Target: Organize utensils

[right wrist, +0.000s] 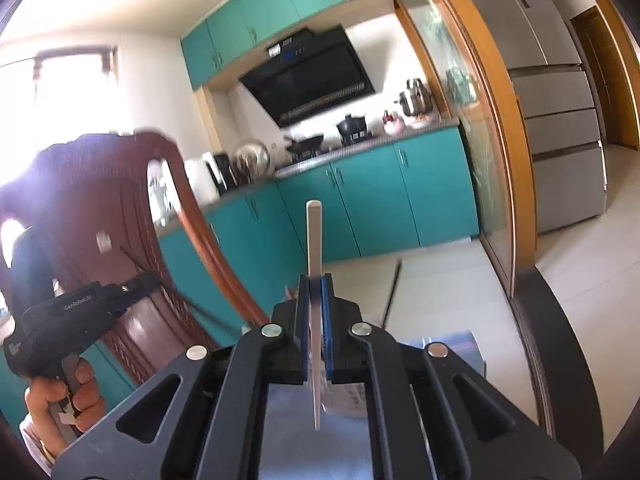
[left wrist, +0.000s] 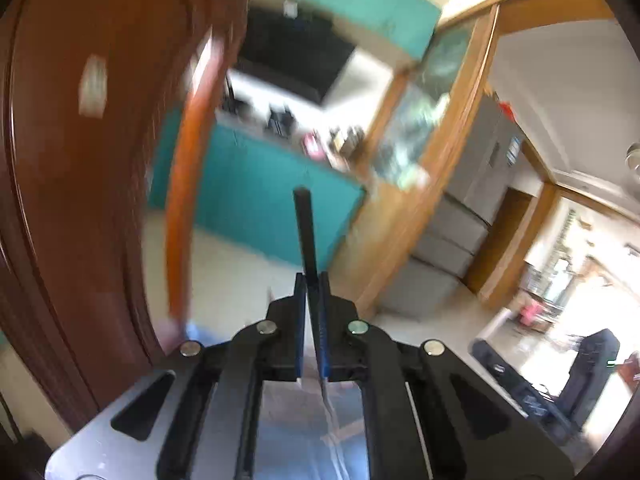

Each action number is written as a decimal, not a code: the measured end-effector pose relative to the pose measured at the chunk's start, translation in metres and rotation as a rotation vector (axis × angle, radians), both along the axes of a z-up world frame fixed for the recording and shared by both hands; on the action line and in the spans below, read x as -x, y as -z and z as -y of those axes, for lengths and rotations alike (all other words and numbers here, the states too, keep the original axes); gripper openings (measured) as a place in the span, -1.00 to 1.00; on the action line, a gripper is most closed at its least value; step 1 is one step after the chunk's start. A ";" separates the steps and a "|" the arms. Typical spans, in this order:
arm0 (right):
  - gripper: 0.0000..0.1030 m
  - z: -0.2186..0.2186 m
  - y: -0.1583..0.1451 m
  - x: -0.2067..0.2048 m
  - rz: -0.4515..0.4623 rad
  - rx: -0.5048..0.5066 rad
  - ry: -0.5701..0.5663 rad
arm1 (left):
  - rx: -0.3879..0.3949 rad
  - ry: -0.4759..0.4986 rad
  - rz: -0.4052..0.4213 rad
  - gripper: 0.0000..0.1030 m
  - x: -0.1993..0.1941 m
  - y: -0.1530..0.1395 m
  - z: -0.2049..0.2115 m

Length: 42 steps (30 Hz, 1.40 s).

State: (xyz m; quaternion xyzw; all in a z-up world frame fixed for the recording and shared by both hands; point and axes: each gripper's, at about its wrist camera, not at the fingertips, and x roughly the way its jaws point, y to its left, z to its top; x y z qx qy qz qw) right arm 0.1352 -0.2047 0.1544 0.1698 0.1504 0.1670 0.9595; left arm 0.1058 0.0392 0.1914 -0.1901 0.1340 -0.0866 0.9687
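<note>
Between the left tongs a black utensil is pinched, between the right tongs a white utensil, both handles pointing straight forward along the fingers.

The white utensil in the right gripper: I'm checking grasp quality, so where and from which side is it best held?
As held now: the right gripper clamps the white utensil on its flat sides, partway along the slim handle. The handle is thin and flat, so pads on the broad faces resist twisting. Its working end is not clearly visible.
</note>
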 end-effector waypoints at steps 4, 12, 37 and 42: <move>-0.87 -0.001 -0.019 -0.014 0.069 -0.028 0.039 | 0.019 -0.012 -0.015 -0.96 -0.033 0.010 0.003; -0.87 -0.001 -0.012 -0.039 0.066 -0.043 0.076 | 0.024 0.028 -0.127 -0.98 -0.062 0.035 -0.008; -0.87 -0.009 -0.002 -0.050 -0.001 -0.060 0.051 | -0.379 0.026 -0.562 -0.69 -0.080 0.189 0.013; -0.87 -0.010 -0.009 -0.054 0.023 -0.049 0.076 | -0.440 0.017 -0.638 -0.69 -0.093 0.207 0.005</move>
